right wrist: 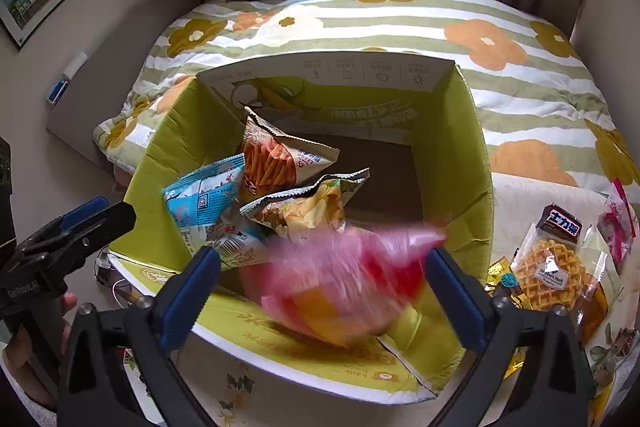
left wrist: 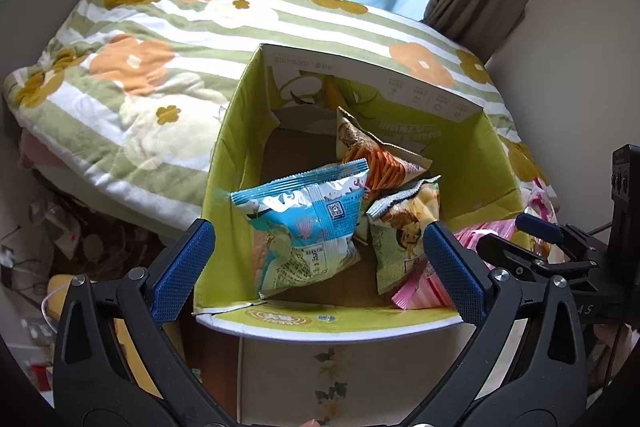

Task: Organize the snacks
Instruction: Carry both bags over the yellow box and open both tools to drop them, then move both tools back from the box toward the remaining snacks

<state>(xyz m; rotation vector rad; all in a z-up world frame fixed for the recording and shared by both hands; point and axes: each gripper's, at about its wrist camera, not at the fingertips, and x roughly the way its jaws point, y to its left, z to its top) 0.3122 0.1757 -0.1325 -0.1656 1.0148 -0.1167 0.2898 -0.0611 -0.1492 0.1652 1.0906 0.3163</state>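
Note:
An open green cardboard box [left wrist: 224, 163] [right wrist: 472, 131] holds snack bags: a blue bag [left wrist: 308, 215] [right wrist: 200, 197], an orange stick-snack bag [left wrist: 380, 163] [right wrist: 272, 163], a chip bag [left wrist: 404, 227] [right wrist: 308, 207] and a pink bag [left wrist: 420, 291]. My left gripper [left wrist: 320, 263] is open over the box's near edge, holding nothing. My right gripper [right wrist: 324, 291] is open, and the pink bag [right wrist: 340, 279] is blurred between its fingers, loose over the box's near right corner. The right gripper also shows in the left wrist view [left wrist: 532, 231].
The box sits on a floral-cloth table against a bed with a striped flower quilt [left wrist: 140, 67] [right wrist: 520, 39]. Right of the box lie a waffle pack [right wrist: 556, 267], a dark chocolate bar [right wrist: 560, 221] and a pink packet [right wrist: 616, 223]. Clutter lies on the floor at left [left wrist: 60, 227].

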